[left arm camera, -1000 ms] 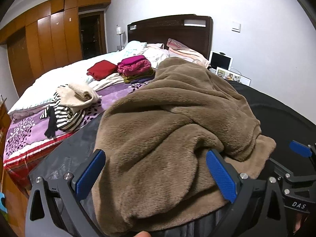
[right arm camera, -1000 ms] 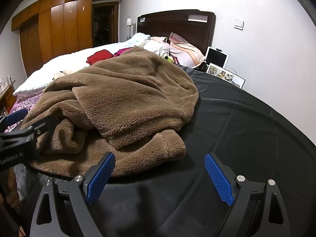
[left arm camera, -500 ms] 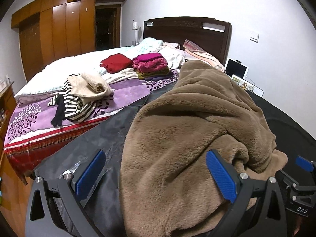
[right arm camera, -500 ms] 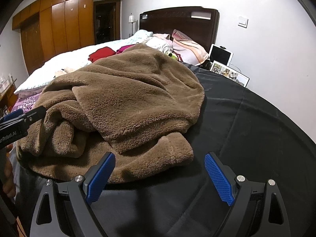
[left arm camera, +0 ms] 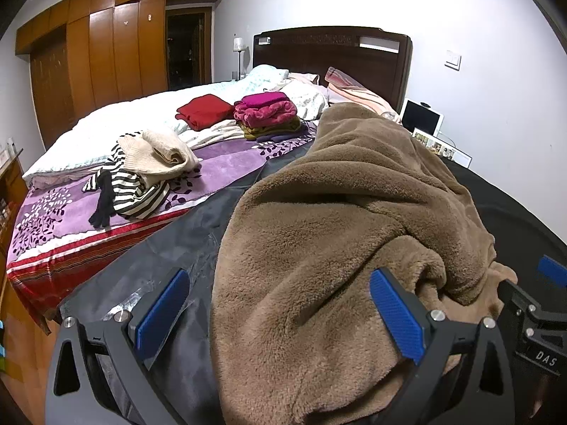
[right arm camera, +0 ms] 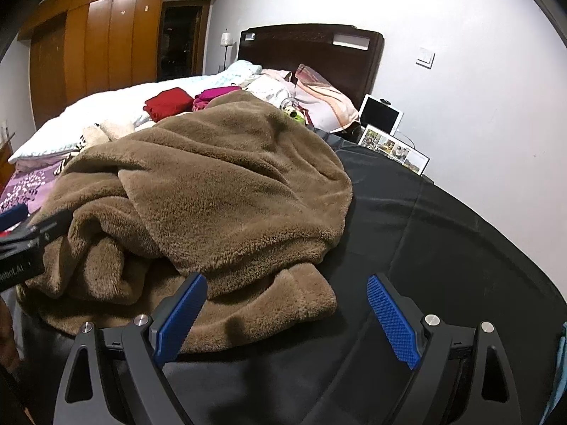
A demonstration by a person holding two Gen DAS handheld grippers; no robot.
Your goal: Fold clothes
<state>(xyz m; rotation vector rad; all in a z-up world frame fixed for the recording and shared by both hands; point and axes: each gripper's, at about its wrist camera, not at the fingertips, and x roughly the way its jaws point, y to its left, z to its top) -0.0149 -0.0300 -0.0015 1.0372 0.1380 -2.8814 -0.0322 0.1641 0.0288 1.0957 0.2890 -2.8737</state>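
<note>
A brown fleece garment (left arm camera: 336, 248) lies bunched in a loose heap on a black tabletop (right arm camera: 443, 248), unfolded, with thick overlapping folds and one rounded flap draped over the top. In the right wrist view the heap occupies the left and centre of the surface; the right part of the black cover is bare.

Left tongs (left arm camera: 280, 315) — jaws spread wide, nothing gripped. The near edge of the fleece fills most of the gap between the blue pads; the left pad (left arm camera: 161, 310) stands over the grey-black cover just beside the garment's left edge. Whether the right pad touches the cloth cannot be told.

Right tongs (right arm camera: 287, 318) — jaws likewise spread wide, holding nothing. The left pad (right arm camera: 180, 315) sits at the near right corner of the heap, in front of its lowest fold; contact cannot be confirmed. The right pad stands over bare black cover.

Each tool appears at the edge of the other's view, on opposite sides of the heap.

Beyond the tabletop, a bed (left arm camera: 219, 166) with a purple patterned cover carries a folded red item (left arm camera: 203, 109), a stack of folded clothes (left arm camera: 269, 117) topped in magenta, and a loose pile of cream and striped clothing (left arm camera: 149, 166). A tablet (right arm camera: 381, 115) and a photo frame (right arm camera: 393, 148) stand at the far edge by the wall.
</note>
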